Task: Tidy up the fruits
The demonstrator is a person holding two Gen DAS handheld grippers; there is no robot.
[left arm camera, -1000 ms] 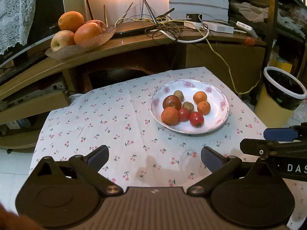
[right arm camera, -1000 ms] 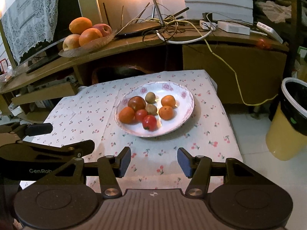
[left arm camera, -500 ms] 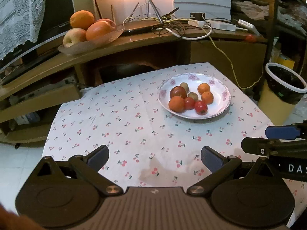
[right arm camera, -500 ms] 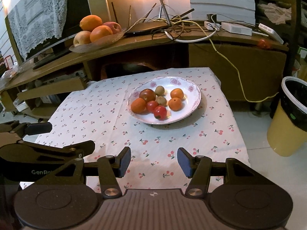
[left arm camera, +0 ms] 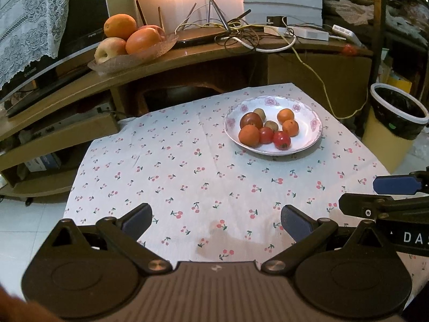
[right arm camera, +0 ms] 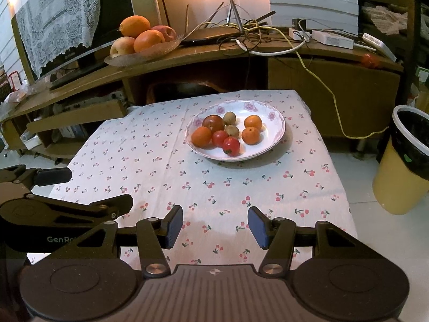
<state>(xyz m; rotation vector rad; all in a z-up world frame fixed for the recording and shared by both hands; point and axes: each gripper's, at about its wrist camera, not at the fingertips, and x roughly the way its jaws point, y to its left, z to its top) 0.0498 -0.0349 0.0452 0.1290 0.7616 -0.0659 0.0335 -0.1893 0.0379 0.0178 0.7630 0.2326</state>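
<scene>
- Left gripper (left arm camera: 215, 221) and right gripper (right arm camera: 215, 224): both spread wide, empty, at the cloth's near edge.
- Plate (right arm camera: 276, 131) of fruits (right arm camera: 224, 134): far-centre on the tablecloth (right arm camera: 166, 171).
- Behind: wooden shelf (right arm camera: 214, 51) with glass dish (right arm camera: 126, 59), tangled cables (right arm camera: 249, 35).
- Right: yellow bin (right arm camera: 396, 187).

White pink-flowered plate (right arm camera: 277, 131) sits on white cloth (right arm camera: 161, 177) printed with red cherries.

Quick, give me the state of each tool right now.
Left tool: open, holding nothing, over the cherry-print cloth.
Right tool: open, holding nothing, short of the fruit plate.
</scene>
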